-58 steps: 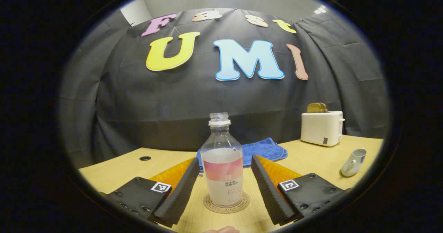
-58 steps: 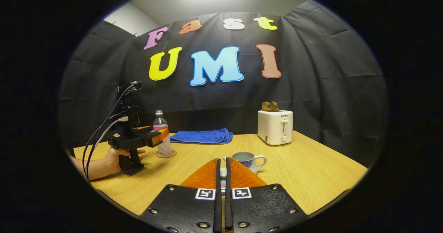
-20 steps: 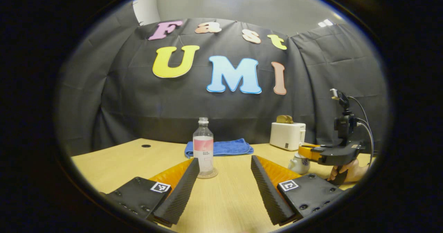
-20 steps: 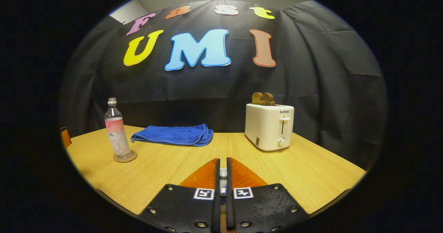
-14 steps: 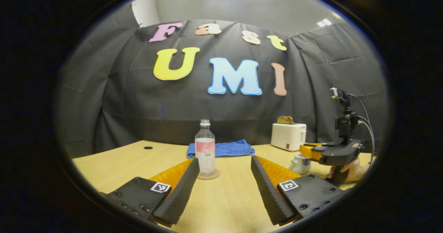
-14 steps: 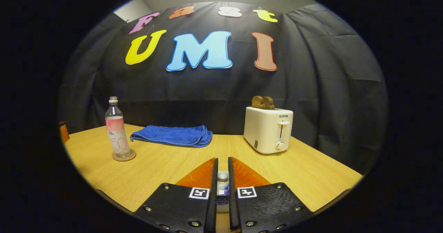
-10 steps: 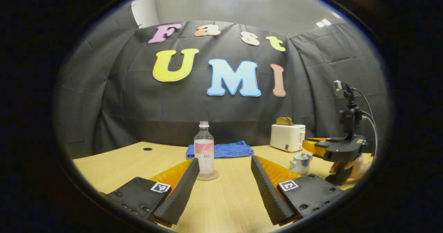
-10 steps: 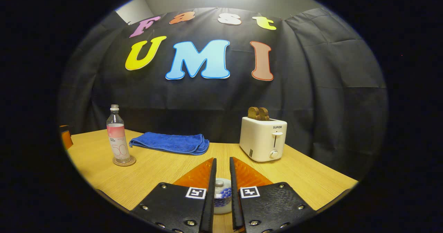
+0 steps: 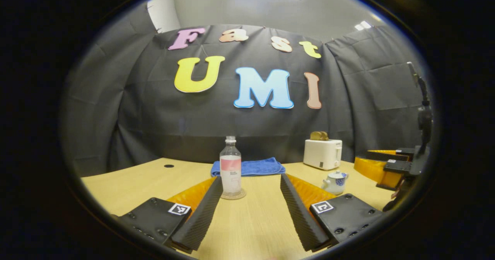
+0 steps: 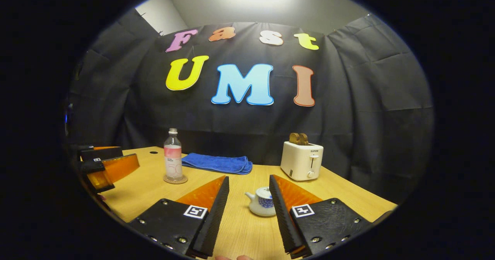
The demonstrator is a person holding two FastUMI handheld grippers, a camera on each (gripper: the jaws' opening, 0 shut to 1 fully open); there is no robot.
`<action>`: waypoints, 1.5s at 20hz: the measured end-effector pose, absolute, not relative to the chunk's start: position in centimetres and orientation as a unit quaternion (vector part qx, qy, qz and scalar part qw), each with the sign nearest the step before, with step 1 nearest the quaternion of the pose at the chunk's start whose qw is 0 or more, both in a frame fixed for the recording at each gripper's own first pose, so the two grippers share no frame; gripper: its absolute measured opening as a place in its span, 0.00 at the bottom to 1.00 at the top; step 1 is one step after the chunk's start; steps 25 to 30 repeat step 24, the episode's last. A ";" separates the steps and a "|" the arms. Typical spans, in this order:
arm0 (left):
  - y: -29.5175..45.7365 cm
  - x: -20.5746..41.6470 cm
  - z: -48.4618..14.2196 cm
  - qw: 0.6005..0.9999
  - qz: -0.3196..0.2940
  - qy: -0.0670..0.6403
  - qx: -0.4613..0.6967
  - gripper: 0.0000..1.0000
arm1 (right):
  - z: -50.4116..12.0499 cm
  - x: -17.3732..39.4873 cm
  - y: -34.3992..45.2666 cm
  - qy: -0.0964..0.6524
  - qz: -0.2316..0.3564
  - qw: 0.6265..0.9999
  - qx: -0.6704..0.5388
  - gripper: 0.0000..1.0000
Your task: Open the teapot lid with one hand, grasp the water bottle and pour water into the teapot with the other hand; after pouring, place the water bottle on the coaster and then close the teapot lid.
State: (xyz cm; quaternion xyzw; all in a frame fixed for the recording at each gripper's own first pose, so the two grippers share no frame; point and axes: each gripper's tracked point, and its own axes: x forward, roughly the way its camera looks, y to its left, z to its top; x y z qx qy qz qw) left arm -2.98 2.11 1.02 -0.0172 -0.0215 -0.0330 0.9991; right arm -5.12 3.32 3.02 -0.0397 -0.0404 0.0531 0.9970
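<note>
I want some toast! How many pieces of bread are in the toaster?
2, it looks like. Both brown slices stick up side by side from the top of the white toaster, at the back right of the table. More could be hidden down inside.

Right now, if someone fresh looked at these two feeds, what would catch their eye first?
Probably the water bottle, upright on its coaster mid-table, framed by the open left claw. Next the small lidded teapot, sitting between the open right claw's fingers but untouched. Behind them sit a blue towel and a white toaster holding toast.
</note>
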 end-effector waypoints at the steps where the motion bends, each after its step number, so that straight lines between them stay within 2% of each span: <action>1: 1.6 -3.3 0.7 0.999 -0.034 -0.022 -0.020 1.00 | 2.7 -5.6 3.9 -0.038 0.057 0.997 -0.032 0.65; 12: -2.7 -4.7 -2.2 1.000 -0.027 0.004 0.011 1.00 | -1.0 -6.0 5.3 -0.014 0.043 0.999 0.007 0.65; 13: -2.3 -4.5 -2.9 0.999 -0.019 0.023 0.017 1.00 | -1.7 -5.9 5.3 -0.002 0.040 0.999 0.005 0.65; 15: -1.6 -4.4 -2.3 1.000 -0.001 0.015 0.017 1.00 | -1.6 -6.0 5.1 -0.005 0.037 0.999 0.012 0.65; 21: -1.8 -3.6 -2.7 1.000 0.007 0.016 0.017 1.00 | -1.6 -5.5 5.2 -0.002 0.029 1.000 -0.007 0.65; 24: -1.3 -3.4 -2.6 1.000 0.019 0.016 0.017 1.00 | -1.8 -4.9 4.3 -0.001 0.007 1.000 -0.007 0.65; 30: -1.3 -3.4 -2.6 1.000 0.019 0.016 0.017 1.00 | -1.8 -4.9 4.3 -0.001 0.007 1.000 -0.007 0.65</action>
